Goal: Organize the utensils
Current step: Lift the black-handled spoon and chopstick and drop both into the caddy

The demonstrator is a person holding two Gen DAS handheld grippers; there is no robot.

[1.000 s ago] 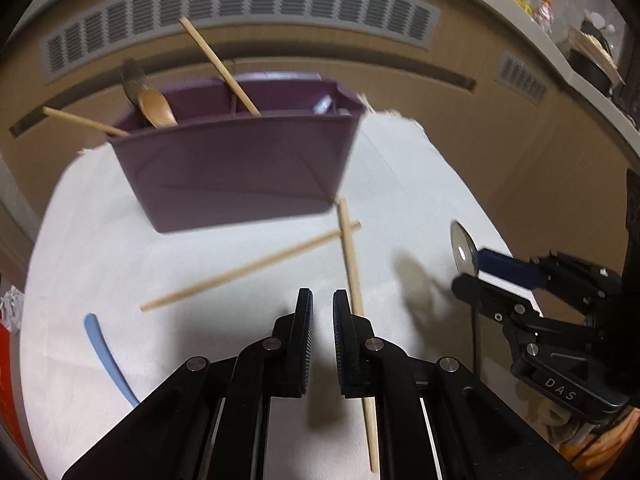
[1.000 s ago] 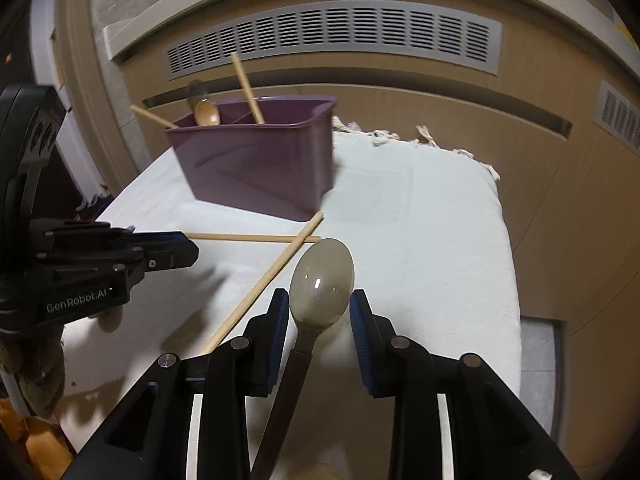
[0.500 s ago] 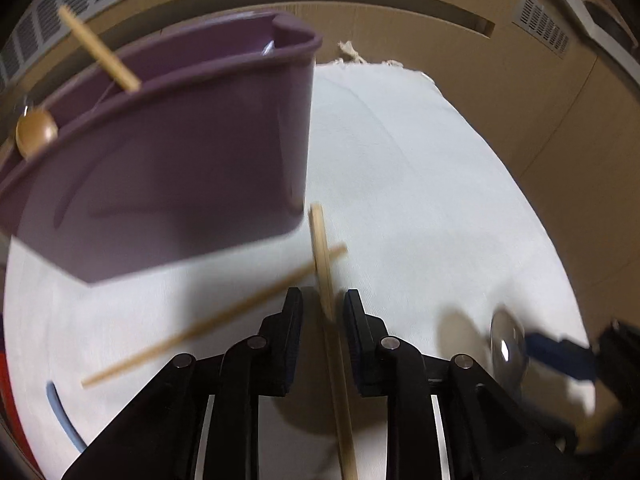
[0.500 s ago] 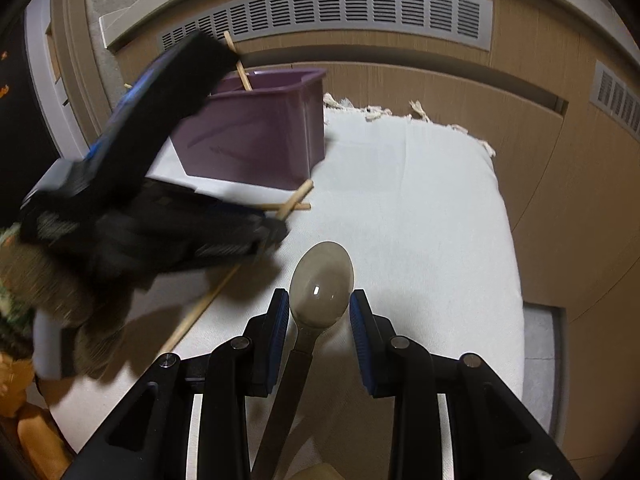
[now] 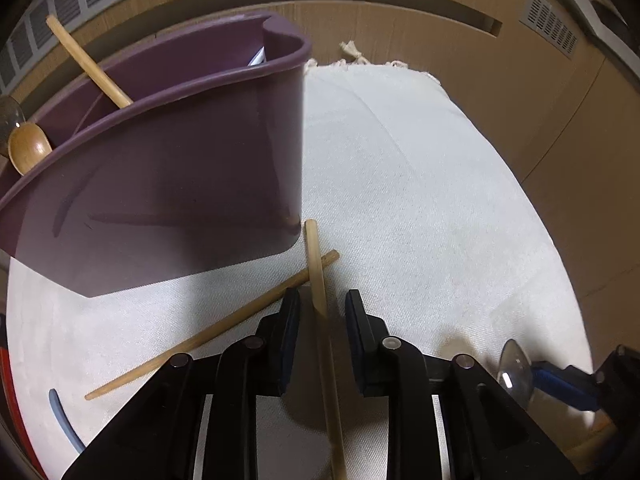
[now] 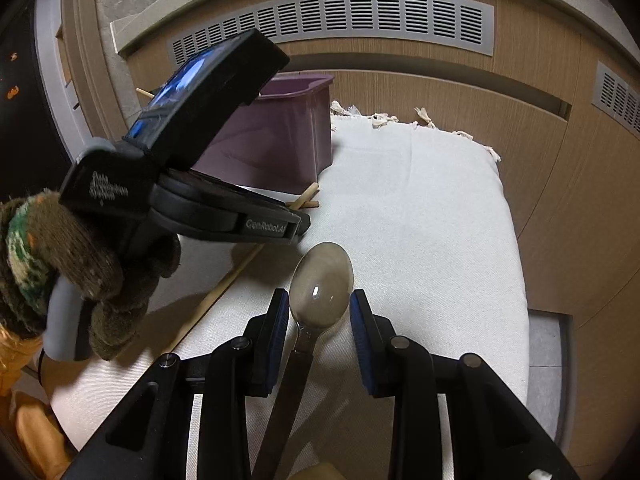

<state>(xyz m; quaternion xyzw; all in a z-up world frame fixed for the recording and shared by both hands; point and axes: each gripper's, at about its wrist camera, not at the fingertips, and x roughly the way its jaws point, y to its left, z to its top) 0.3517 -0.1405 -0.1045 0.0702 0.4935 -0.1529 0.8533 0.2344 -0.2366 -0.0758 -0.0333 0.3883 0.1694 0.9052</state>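
Wood-panelled cabinet fronts with grey vent grilles rise behind a worktop covered by a white cloth point(image 5: 420, 208) with a fringed far edge. On it, the left tool point(image 5: 319, 312) points steeply down over two crossed wooden chopsticks; one chopstick point(image 5: 320, 304) runs lengthwise between its blue-padded fingers point(image 5: 291, 320), with a gap visible on each side, so the pads are not yet pressing it, though the jaws have just been closing. The second chopstick point(image 5: 208, 330) passes beneath the first and angles away toward the lower left. Just beyond the crossing stands a purple utensil holder point(image 5: 168, 200), its near corner close to the tip of the straddled chopstick; a wooden spoon point(image 5: 28, 152) and another chopstick point(image 5: 88, 64) stick up from its compartments. A light blue curved handle point(image 5: 60, 420) lies on the cloth at the lower left. In the right wrist view, the right tool point(image 6: 320, 308) clasps a metal spoon point(image 6: 322, 288), its bowl standing between the blue pads and its handle running back under the tool. A hand in a brown knitted glove point(image 6: 80, 276) holds the left tool, which partly hides the holder from that side.
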